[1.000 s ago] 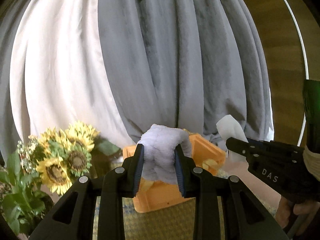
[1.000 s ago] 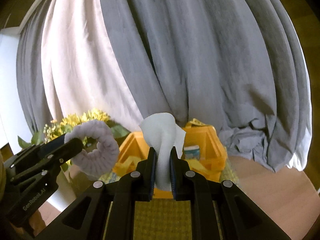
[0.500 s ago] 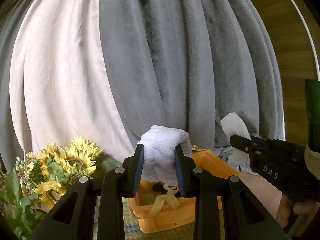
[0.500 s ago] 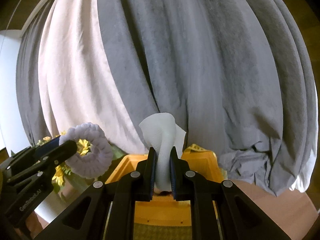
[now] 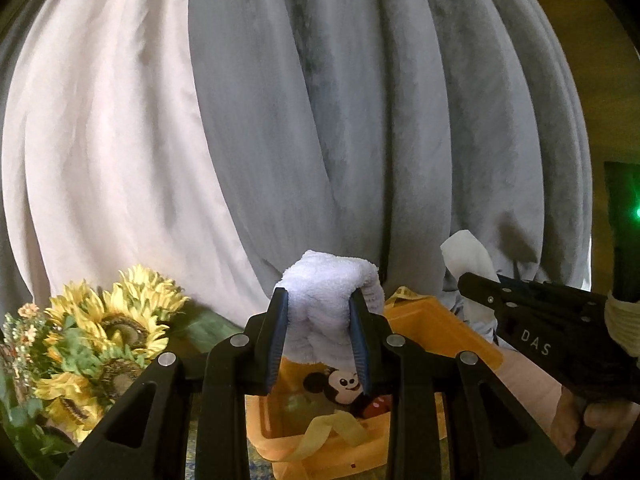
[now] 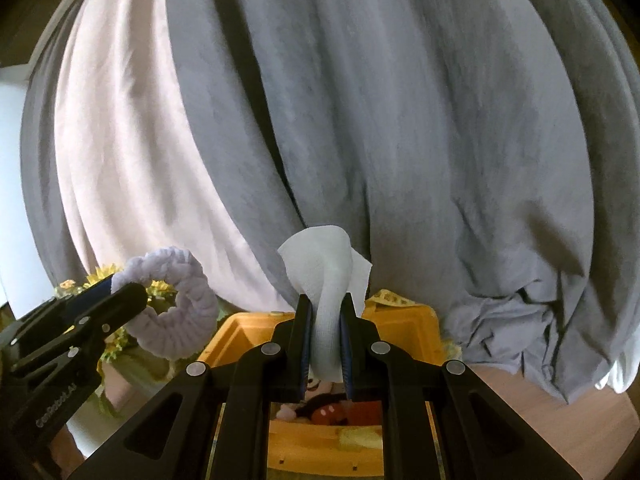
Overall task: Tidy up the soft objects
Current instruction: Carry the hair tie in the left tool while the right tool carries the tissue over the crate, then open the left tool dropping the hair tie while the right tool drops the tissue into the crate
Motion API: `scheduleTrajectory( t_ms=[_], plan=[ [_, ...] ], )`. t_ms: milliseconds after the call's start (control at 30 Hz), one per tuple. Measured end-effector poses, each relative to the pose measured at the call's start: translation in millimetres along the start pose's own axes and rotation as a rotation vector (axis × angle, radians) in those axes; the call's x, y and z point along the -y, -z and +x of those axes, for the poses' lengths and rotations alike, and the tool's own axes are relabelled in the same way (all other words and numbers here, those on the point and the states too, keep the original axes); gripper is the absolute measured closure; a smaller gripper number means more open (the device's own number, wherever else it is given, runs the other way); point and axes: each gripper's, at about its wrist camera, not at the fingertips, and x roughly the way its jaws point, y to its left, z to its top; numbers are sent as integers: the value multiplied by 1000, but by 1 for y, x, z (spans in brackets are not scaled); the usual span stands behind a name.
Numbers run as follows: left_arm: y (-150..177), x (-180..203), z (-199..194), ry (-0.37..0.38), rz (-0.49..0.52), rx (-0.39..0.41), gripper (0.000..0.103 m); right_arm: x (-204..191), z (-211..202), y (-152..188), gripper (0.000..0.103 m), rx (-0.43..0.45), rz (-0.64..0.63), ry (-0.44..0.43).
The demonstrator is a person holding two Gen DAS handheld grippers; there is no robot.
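Observation:
My left gripper (image 5: 319, 308) is shut on a fluffy lilac ring (image 5: 328, 300), a soft scrunchie-like loop, held above the near end of an orange bin (image 5: 448, 336). From the right wrist view the same ring (image 6: 176, 312) hangs off the left gripper (image 6: 132, 292) at the left. My right gripper (image 6: 324, 312) is shut on a white cloth (image 6: 324, 272) that stands up between its pads, over the bin (image 6: 408, 320). In the left view the cloth (image 5: 468, 248) sticks out of the right gripper (image 5: 476, 284). A mouse plush toy (image 5: 344, 384) lies inside the bin.
Grey and pale curtains (image 5: 320, 120) hang close behind the bin. A bunch of sunflowers (image 5: 100, 340) stands left of it. A yellow strap (image 5: 320, 432) drapes over the bin's near rim. Wooden floor (image 6: 540, 420) shows at the right, and a hand (image 5: 592, 424) holds the right gripper.
Both grippers have moved forward toward the bin, which now sits lower and closer in both views; the plush toy inside has come into sight. Both grips are unchanged.

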Motion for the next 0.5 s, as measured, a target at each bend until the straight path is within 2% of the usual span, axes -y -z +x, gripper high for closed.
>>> scheduleTrajectory(
  t_ms=[267,500],
  plan=[
    [14,1,44,13,-9,-105,73,13,43,12,89,-102,-5,23],
    [33,9,81,38,-2,-200,73,28,81,30,89,-233,2,44]
  ],
)
